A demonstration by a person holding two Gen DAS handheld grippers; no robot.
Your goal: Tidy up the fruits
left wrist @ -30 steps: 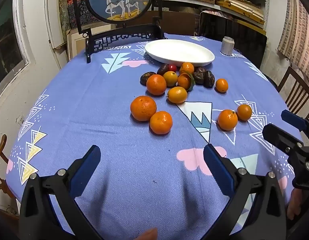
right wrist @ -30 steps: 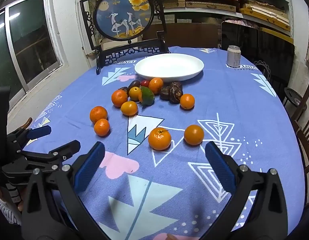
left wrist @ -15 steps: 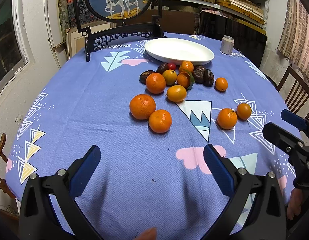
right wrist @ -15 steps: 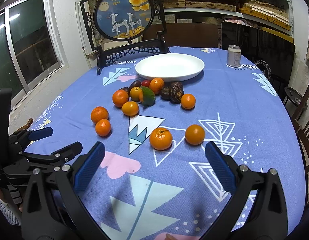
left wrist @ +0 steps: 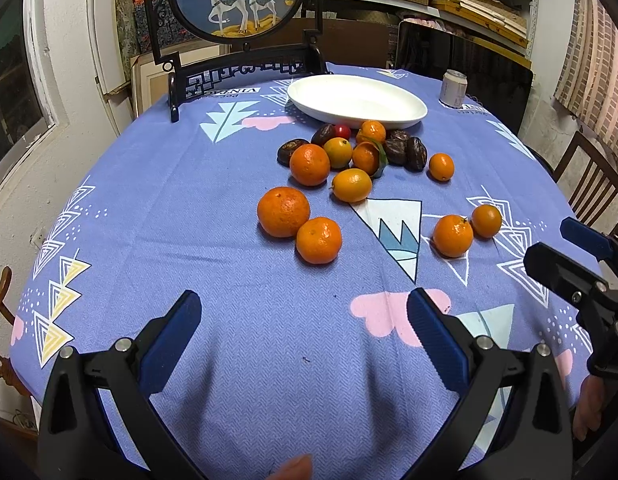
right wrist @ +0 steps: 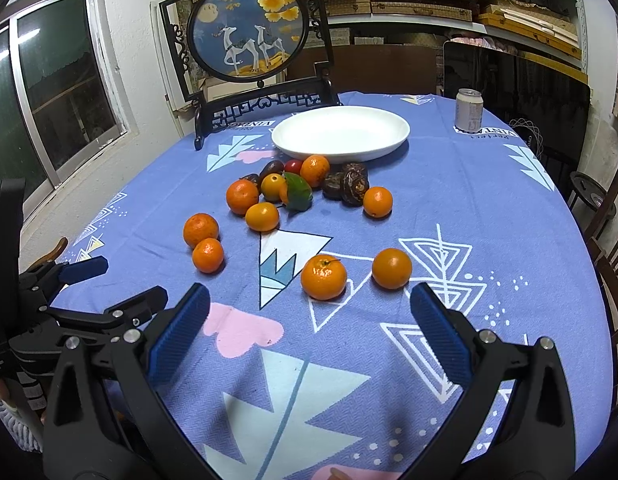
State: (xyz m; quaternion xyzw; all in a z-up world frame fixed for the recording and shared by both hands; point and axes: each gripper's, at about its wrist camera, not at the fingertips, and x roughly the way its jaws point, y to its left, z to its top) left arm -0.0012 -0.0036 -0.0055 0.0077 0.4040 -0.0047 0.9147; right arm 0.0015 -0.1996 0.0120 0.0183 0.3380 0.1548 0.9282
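Note:
Several oranges, kumquats and dark dates lie on a blue patterned tablecloth (left wrist: 189, 240) in front of an empty white plate (left wrist: 357, 100), which also shows in the right wrist view (right wrist: 341, 134). Two oranges (left wrist: 283, 212) (left wrist: 319, 240) lie nearest my left gripper (left wrist: 305, 320), which is open and empty above the cloth. Two more oranges (right wrist: 323, 277) (right wrist: 391, 268) lie just ahead of my right gripper (right wrist: 309, 312), also open and empty. The main fruit cluster (right wrist: 297, 188) sits by the plate's near rim.
A framed deer picture on a black stand (right wrist: 249, 40) stands at the table's back left. A drinks can (right wrist: 469, 110) stands at the back right. Wooden chairs (left wrist: 589, 176) flank the table's right side. Shelves fill the back wall.
Both grippers have edged slightly forward toward the fruit; the fruits look a little nearer. Both stay open and nothing on the table has moved.

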